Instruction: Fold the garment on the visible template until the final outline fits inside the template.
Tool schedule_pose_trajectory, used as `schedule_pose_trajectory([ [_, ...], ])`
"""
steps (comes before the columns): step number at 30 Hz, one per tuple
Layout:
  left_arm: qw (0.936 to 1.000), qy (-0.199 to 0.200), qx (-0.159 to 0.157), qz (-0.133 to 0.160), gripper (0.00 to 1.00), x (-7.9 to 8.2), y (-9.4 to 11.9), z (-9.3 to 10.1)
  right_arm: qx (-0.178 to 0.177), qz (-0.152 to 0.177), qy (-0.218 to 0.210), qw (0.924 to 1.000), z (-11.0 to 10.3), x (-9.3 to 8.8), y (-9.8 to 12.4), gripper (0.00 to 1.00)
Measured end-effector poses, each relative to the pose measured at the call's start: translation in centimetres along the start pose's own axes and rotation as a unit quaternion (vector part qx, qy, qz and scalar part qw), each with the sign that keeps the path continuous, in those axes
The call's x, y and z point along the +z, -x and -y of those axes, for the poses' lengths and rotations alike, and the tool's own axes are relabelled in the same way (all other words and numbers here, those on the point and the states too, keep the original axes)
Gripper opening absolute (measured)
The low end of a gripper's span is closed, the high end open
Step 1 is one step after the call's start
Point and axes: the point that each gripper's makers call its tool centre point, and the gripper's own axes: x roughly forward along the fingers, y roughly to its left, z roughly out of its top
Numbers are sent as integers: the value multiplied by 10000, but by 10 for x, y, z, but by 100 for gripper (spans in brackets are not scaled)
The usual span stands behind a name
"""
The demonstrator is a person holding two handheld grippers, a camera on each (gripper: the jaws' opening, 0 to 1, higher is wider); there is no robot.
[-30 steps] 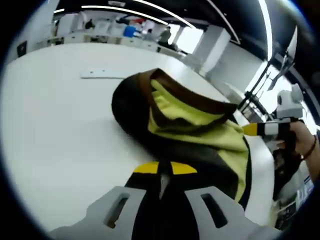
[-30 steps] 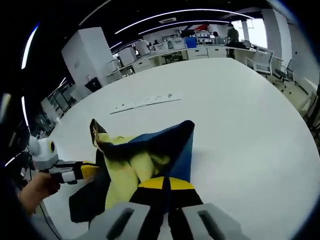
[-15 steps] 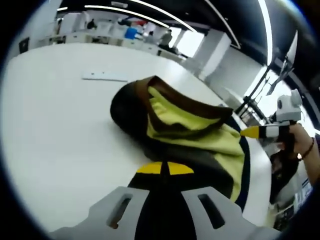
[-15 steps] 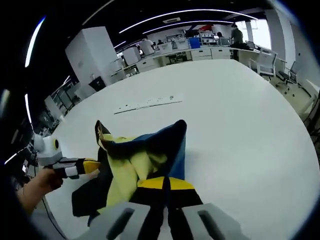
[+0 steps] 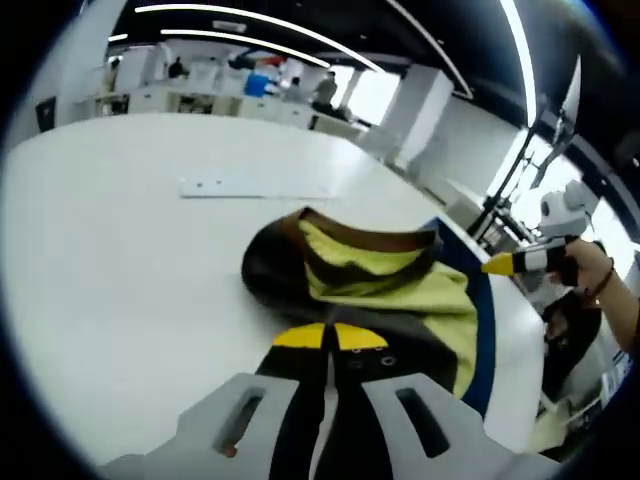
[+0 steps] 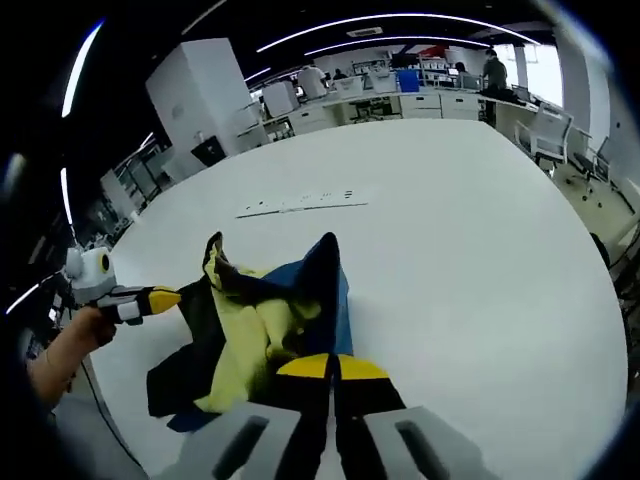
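Garment: the garment, dark with yellow-green lining and a blue edge, lies bunched on the white bench; in the right gripper view it humps up into a peak between the two grippers.
Left gripper: the left gripper has its yellow-tipped fingers closed together on a dark fold of the garment at the near edge; it also appears at the left of the right gripper view, held by a hand.
Right gripper: the right gripper has its fingers pinched shut on the dark cloth just ahead of it; it comes into the left gripper view from the right, its tip at the blue edge.
Progress: judged early to mid fold. The cloth is gathered and lifted at both ends, not lying flat, so no neat outline exists yet.
Template: I cannot make out a template outline under or around the garment, so whether it will fit cannot be told.
Left to do: likely carry the held edges over, lay them flat, smooth the hump, and check the outline.
Other things: a long pale strip lies on the bench beyond the garment, well apart from it; it shows too in the right gripper view. Desks, chairs and people stand far behind.
In the way: nothing sits near the garment; the main risk seems the loose lining slipping out as the fold goes over.
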Motion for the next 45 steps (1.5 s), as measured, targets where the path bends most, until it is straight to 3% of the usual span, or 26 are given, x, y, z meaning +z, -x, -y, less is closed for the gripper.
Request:
schedule_pose_trajectory([
  [14,9987,-139,419,-267,0,-8,19,-39,42,-308,150,9994,14,0,0,0],
  [25,9959,-328,668,-515,0,-14,27,-68,-300,-470,230,9982,41,2,-8,0],
  [32,9945,-427,714,-633,0,-14,28,-79,-681,-783,891,9906,60,-3,-13,0],
  [45,9909,-616,858,-832,0,-14,29,-97,-948,-977,985,9858,83,-10,-15,0],
])
